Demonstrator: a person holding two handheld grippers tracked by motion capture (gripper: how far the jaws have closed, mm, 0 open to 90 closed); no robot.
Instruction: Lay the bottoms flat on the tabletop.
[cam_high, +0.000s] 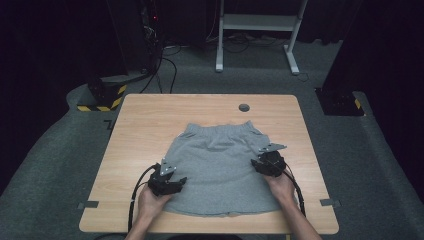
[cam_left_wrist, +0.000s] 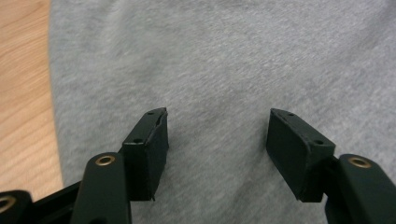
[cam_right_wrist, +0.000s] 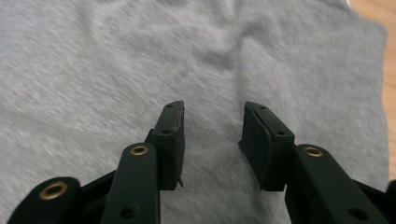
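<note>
A grey pair of shorts lies flat on the wooden table, waistband toward the far side. My left gripper hovers over the near left part of the cloth, jaws open and nothing between the pads. My right gripper is at the right side of the shorts below the pocket; its jaws stand apart over the grey fabric with nothing pinched. The left gripper and the right gripper both look straight down on cloth.
A dark round grommet sits in the table near its far edge. Bare wood lies left of the shorts and at the right edge. Beyond the table stand a white desk frame and dark equipment with cables.
</note>
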